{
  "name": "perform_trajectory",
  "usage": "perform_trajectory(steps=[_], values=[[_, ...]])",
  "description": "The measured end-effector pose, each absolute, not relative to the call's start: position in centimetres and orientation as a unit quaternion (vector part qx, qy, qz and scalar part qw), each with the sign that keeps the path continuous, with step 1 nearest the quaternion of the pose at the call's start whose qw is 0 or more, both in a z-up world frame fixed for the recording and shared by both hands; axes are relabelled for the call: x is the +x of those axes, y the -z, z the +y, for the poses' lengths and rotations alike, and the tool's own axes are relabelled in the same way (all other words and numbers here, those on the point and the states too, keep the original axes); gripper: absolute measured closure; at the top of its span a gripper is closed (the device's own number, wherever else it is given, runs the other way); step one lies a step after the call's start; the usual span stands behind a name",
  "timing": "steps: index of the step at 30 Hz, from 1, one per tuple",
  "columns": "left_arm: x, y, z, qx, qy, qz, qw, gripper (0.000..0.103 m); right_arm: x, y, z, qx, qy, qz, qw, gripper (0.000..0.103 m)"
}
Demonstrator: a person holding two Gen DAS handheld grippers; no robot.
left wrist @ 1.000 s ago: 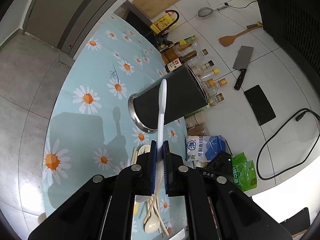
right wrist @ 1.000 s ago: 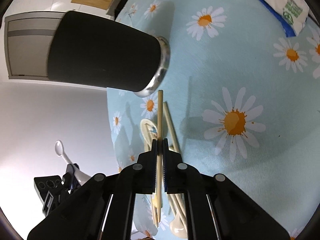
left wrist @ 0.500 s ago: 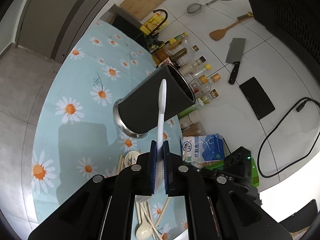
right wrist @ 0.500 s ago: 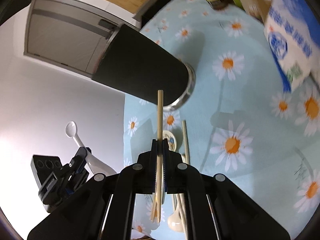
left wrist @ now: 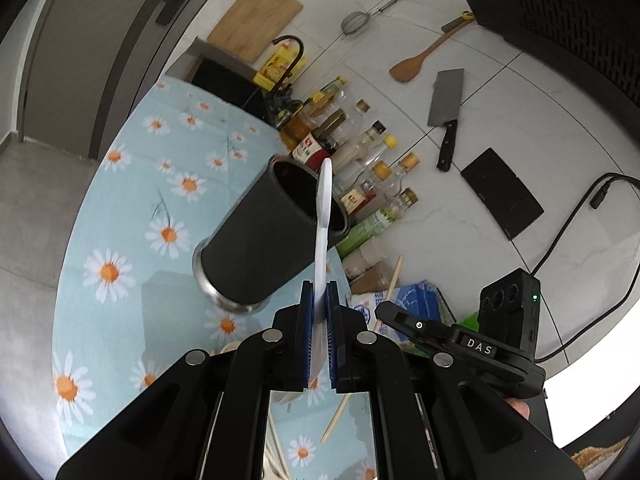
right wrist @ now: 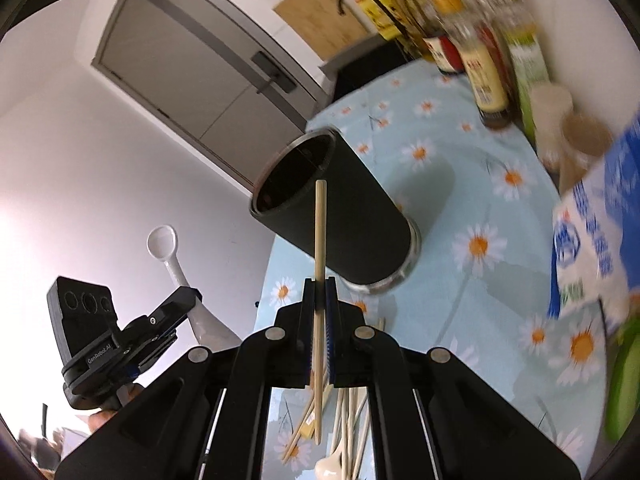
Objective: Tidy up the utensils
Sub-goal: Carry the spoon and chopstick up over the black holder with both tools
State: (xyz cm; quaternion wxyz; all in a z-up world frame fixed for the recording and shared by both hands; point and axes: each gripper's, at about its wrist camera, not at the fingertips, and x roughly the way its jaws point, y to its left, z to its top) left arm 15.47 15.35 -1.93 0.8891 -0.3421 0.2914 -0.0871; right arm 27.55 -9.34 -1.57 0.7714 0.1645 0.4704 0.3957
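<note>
A tall black utensil holder with a steel base stands on the daisy tablecloth. My left gripper is shut on a white spoon, whose far end reaches over the holder's open rim. My right gripper is shut on a wooden chopstick, its tip just below the holder's mouth. In the right wrist view the left gripper shows at lower left with the white spoon pointing up. Several loose chopsticks and a pale spoon lie on the cloth beneath the right gripper.
Several sauce and oil bottles crowd the table's far edge behind the holder. A blue-and-white bag and a green packet lie at the right. A cleaver, wooden spatula, strainer and cutting board hang on the tiled wall.
Both grippers have risen with their utensils, so the holder's open mouth now shows in both views. The right gripper has rolled, and the spoon's end now reaches the holder's rim.
</note>
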Motion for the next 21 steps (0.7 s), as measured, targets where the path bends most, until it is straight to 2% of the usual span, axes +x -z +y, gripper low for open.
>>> perform_trajectory(steps=[21], values=[[21.3, -3.5, 15.4, -0.274, 0.086, 0.224, 0.931, 0.098, 31.4, -7.2, -5.5, 0.099, -0.442, 0.32, 0.832, 0.097]])
